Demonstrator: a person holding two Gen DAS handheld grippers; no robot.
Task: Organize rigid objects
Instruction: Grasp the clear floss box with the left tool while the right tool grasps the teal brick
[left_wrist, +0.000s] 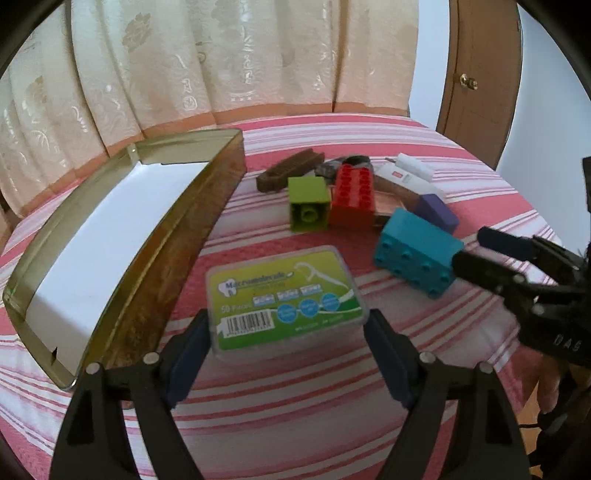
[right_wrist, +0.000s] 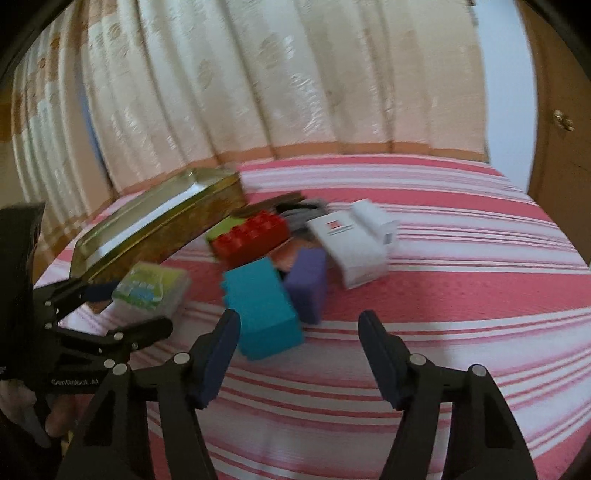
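A clear floss-pick box (left_wrist: 284, 295) with a green label lies flat on the pink striped cloth. My left gripper (left_wrist: 286, 321) straddles it, and both blue pads rest against its short sides. The teal brick (left_wrist: 417, 254) lies to its right. In the right wrist view my right gripper (right_wrist: 299, 332) stands open over bare cloth, its left finger just beside the teal brick (right_wrist: 264, 310). The left wrist view shows the right gripper (left_wrist: 471, 247) at that brick's right end. An open gold tin (left_wrist: 177, 229) with a white lining stands on the left.
Behind the teal brick are piled a green brick (left_wrist: 308, 203), a red brick (left_wrist: 352, 199), a purple block (left_wrist: 437, 212), white cartons (left_wrist: 402, 177) and a brown piece (left_wrist: 291, 170). A curtain (left_wrist: 221, 55) hangs behind the table, with a wooden door (left_wrist: 476, 74) at the right.
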